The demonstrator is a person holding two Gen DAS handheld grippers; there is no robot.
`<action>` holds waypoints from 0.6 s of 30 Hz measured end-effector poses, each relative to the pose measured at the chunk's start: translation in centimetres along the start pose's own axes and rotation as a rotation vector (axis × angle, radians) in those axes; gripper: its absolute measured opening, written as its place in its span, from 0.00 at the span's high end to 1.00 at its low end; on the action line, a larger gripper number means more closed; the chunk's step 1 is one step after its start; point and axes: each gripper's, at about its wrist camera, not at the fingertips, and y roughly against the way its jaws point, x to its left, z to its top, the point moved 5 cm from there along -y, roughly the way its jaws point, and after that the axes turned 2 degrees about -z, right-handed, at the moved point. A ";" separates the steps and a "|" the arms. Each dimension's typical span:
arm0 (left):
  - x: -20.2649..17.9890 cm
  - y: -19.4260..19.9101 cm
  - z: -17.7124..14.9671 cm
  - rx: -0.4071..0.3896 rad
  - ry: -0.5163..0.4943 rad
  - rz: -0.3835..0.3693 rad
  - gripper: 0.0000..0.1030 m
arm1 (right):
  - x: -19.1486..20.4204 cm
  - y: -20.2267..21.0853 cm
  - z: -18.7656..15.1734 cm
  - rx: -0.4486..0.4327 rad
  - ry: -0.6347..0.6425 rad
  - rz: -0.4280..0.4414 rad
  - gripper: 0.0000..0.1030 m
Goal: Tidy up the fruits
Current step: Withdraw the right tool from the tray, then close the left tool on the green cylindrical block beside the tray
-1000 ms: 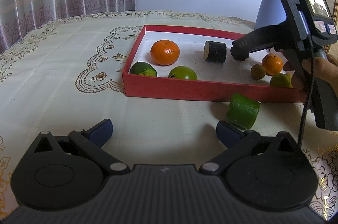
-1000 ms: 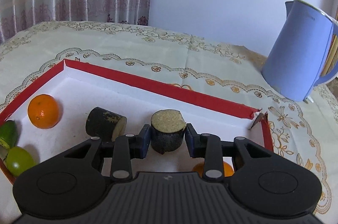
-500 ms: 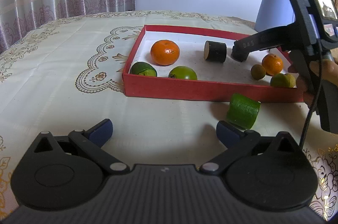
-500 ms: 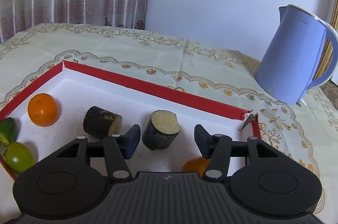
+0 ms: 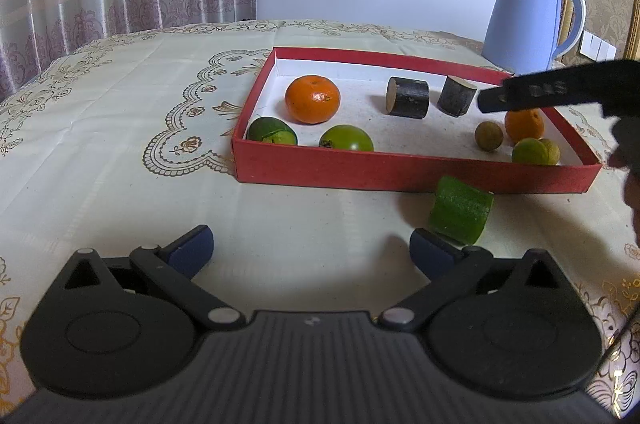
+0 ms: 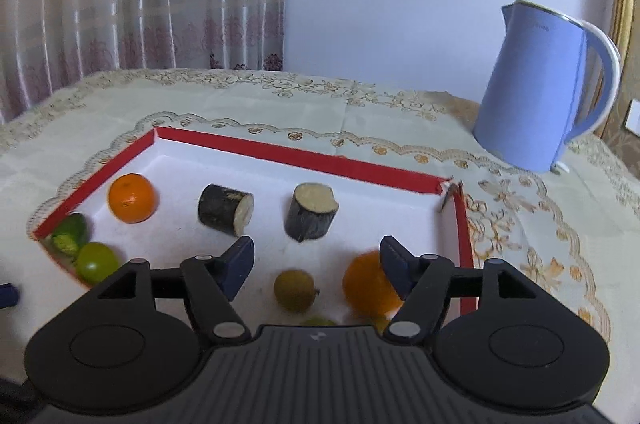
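A red tray [image 5: 400, 170] [image 6: 320, 160] holds two dark cane pieces [image 5: 407, 97] [image 5: 456, 95], also seen from the right wrist [image 6: 226, 210] [image 6: 312, 212], two oranges [image 5: 313, 99] [image 6: 370, 284], green fruits [image 5: 346, 143] and a small brown fruit [image 6: 294, 290]. A green cut piece [image 5: 460, 209] lies on the cloth outside the tray's front wall. My left gripper [image 5: 311, 251] is open and empty, low over the cloth, its right finger beside the green piece. My right gripper [image 6: 317, 262] is open and empty, raised over the tray's right part.
A blue kettle [image 5: 530, 16] [image 6: 544, 88] stands behind the tray's far right corner. The table has a cream embroidered cloth [image 5: 120, 128]. Curtains hang at the back left. The right tool's black body [image 5: 560, 90] reaches over the tray from the right.
My right gripper let go of the second cane piece, which now stands in the tray, then opened wider and pulled back and up. The left gripper has not moved.
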 end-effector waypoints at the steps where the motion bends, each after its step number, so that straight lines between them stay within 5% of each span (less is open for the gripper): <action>1: 0.0 0.0 0.0 0.000 0.000 0.000 0.00 | -0.1 0.4 -0.2 0.000 -0.004 0.006 0.33; 18: -0.2 -0.2 0.0 0.007 -0.014 0.011 0.00 | -1.3 5.5 -6.3 -0.065 0.022 0.009 0.25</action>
